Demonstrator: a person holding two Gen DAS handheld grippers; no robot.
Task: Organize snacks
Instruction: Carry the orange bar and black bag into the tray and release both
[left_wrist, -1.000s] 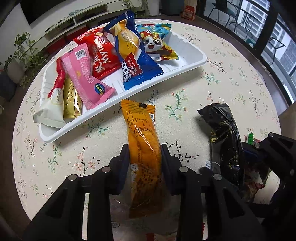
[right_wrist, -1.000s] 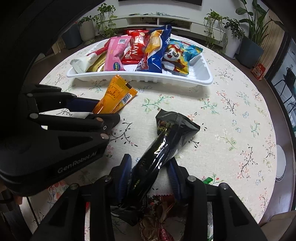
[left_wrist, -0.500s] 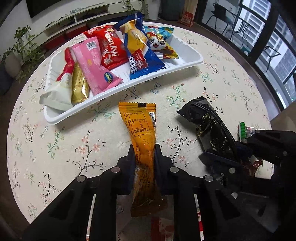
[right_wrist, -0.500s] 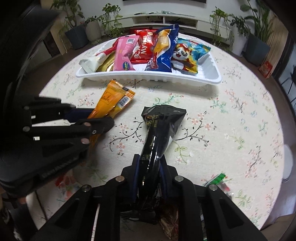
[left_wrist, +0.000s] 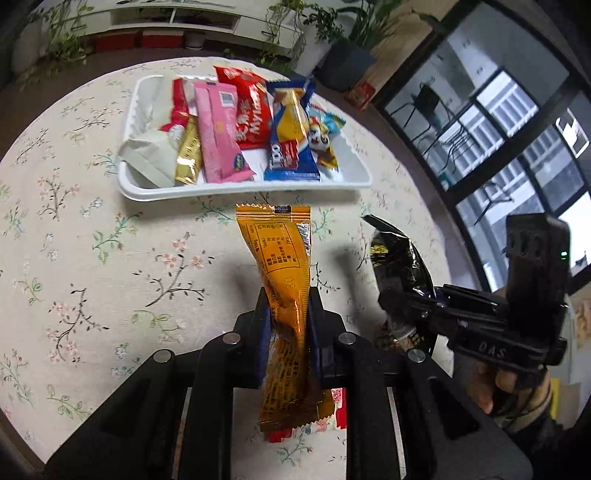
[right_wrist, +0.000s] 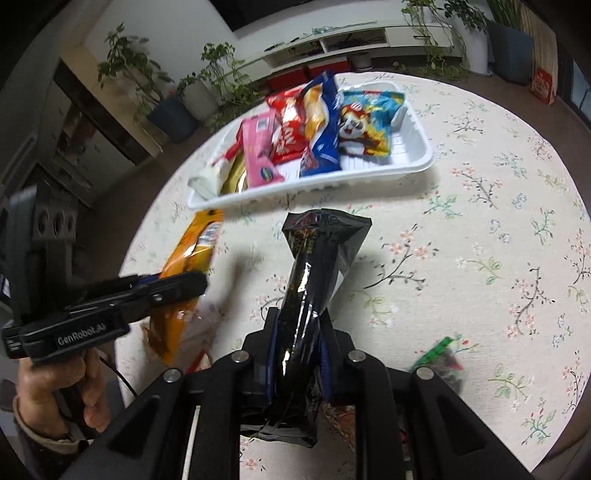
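My left gripper (left_wrist: 289, 314) is shut on an orange snack packet (left_wrist: 280, 258) and holds it above the table, pointing at the tray. My right gripper (right_wrist: 297, 332) is shut on a black snack packet (right_wrist: 314, 266), also lifted. The white tray (left_wrist: 243, 190) lies ahead with several packets in it: white, gold, pink (left_wrist: 218, 129), red, blue (left_wrist: 291, 147) and a panda one. In the right wrist view the tray (right_wrist: 417, 162) lies ahead, with the orange packet (right_wrist: 192, 254) and left gripper (right_wrist: 177, 284) at the left. The black packet (left_wrist: 399, 254) shows at the right of the left wrist view.
A round table with a floral cloth (left_wrist: 92, 258) carries everything. A green and dark wrapper (right_wrist: 443, 354) lies near the right gripper. Red wrappers (left_wrist: 338, 402) lie under the left gripper. Plants and a low white shelf stand beyond the table; windows are at the right.
Both grippers closed on their packets and lifted them off the table. The view rose, and the tray now sits farther ahead.
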